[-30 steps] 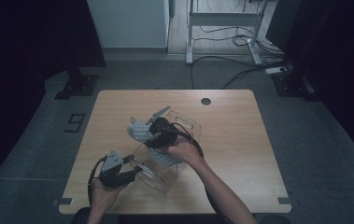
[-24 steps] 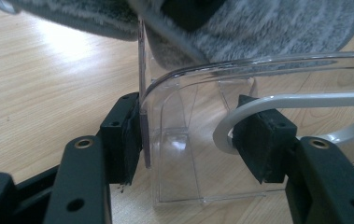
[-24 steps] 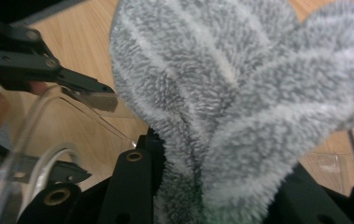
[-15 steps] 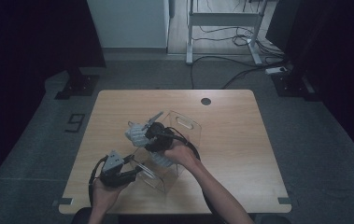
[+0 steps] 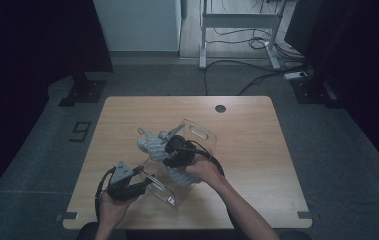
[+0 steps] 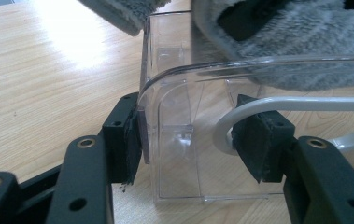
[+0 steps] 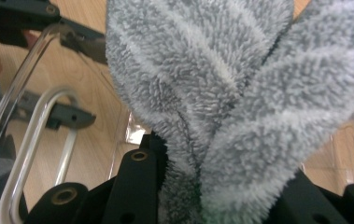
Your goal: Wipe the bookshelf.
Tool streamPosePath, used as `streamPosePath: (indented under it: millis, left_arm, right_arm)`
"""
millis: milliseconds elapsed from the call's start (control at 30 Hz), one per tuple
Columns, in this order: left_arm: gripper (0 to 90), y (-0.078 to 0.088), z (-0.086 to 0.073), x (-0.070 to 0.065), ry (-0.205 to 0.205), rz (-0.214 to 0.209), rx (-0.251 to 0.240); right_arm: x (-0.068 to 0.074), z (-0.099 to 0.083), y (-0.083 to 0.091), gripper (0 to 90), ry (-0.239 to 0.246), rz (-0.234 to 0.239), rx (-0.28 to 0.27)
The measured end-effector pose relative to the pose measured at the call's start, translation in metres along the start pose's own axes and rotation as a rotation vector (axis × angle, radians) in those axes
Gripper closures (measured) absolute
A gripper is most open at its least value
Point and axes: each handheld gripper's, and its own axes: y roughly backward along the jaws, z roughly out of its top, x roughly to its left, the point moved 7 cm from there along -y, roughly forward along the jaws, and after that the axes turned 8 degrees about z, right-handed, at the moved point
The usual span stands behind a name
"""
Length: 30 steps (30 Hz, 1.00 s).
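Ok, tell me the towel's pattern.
Grey and white fluffy stripes on the towel, clearest in the right gripper view.

Fluffy grey cloth (image 7: 221,93), glossy clear plastic bin (image 6: 179,154)

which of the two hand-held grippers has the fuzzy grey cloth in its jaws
The right hand-held gripper: grey cloth bunches between its jaws. The left hand-held gripper grips the clear plastic box wall instead.

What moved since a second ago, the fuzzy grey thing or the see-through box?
The right gripper carried the fluffy grey cloth a little lower and toward the person, over the clear plastic box. It keeps its hold on the cloth. The left gripper stayed put, still clamped on the box's near wall, and the box stayed on the table.
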Motion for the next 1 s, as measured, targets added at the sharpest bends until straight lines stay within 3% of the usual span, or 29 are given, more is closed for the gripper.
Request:
streamPosePath:
  millis: [433, 800, 1000]
  left_arm:
    - [44.4, 0.000, 0.000, 0.000, 0.000, 0.001, 0.003]
    - [44.6, -0.001, 0.001, 0.001, 0.006, 0.007, 0.003]
    - [44.7, -0.002, 0.002, 0.002, 0.007, 0.011, 0.007]
  right_arm:
    - [0.004, -0.020, 0.011, 70.0, 0.014, -0.009, -0.015]
    - [0.006, -0.035, 0.019, 70.1, -0.009, 0.006, -0.039]
    - [0.008, -0.042, 0.022, 70.2, -0.005, -0.008, -0.041]
